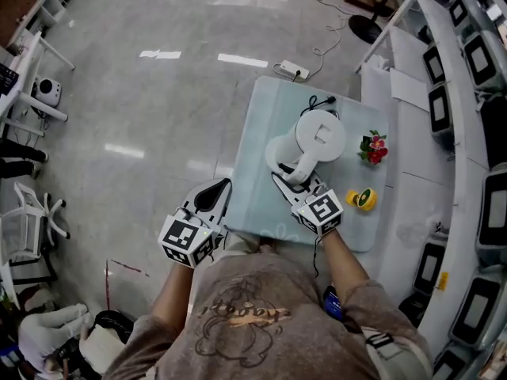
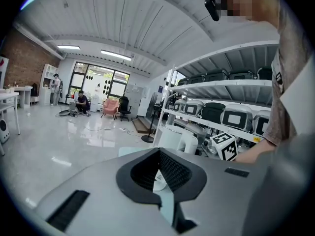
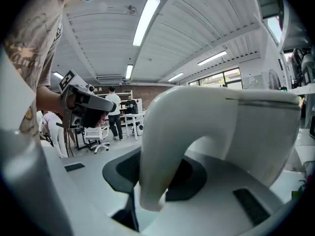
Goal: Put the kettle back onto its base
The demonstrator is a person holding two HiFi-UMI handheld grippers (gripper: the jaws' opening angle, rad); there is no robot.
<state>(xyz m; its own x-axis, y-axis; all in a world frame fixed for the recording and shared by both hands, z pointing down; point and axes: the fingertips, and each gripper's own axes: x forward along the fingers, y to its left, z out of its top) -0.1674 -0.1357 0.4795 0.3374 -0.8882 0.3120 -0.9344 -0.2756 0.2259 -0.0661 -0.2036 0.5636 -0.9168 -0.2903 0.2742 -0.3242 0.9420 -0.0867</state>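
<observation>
A white kettle (image 1: 321,137) hangs over the small pale table (image 1: 252,196), its lid facing up. My right gripper (image 1: 295,179) is shut on the kettle's curved handle (image 1: 305,165); in the right gripper view the handle (image 3: 162,146) runs through the jaws, with the kettle body (image 3: 246,132) beyond. A round white base (image 1: 277,150) lies on the table just left of the kettle and is partly covered by it. My left gripper (image 1: 224,185) hovers at the table's left edge, tips together, nothing between them (image 2: 158,150). The kettle (image 2: 173,138) shows ahead of it.
A small pot of red flowers (image 1: 372,147) and a yellow object (image 1: 364,199) stand on the table's right side. Shelves with several white devices (image 1: 483,54) run along the right. A power strip (image 1: 291,71) with cables lies on the floor behind the table.
</observation>
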